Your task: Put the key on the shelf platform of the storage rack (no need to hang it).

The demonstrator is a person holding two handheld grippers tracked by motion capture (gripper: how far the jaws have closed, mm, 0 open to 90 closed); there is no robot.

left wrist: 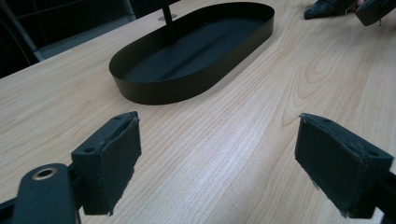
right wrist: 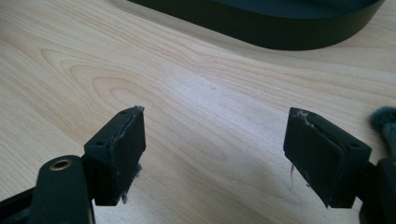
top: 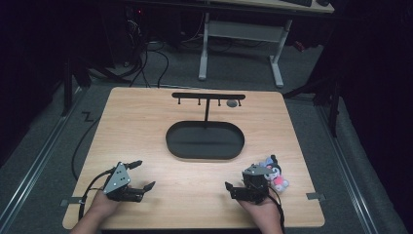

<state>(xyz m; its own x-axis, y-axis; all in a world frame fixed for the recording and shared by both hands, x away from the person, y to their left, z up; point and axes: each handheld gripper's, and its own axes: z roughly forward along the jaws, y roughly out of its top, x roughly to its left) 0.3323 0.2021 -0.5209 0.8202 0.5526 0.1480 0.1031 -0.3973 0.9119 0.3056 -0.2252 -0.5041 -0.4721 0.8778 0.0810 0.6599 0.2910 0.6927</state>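
While your right tongs (top: 234,189) gape over bare tabletop (top: 146,126), the plush toy (top: 275,174) lies just behind them; swinging round blind may shove it off the edge. Left tongs (top: 144,174) hang released.

The left gripper (top: 144,174) points toward two o'clock, jaws wide apart; the right gripper (top: 233,187) points toward nine o'clock, jaws apart.

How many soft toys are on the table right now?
1: a small plush toy lies near the table's right front corner, right beside the right gripper. Others may be hidden behind that gripper.
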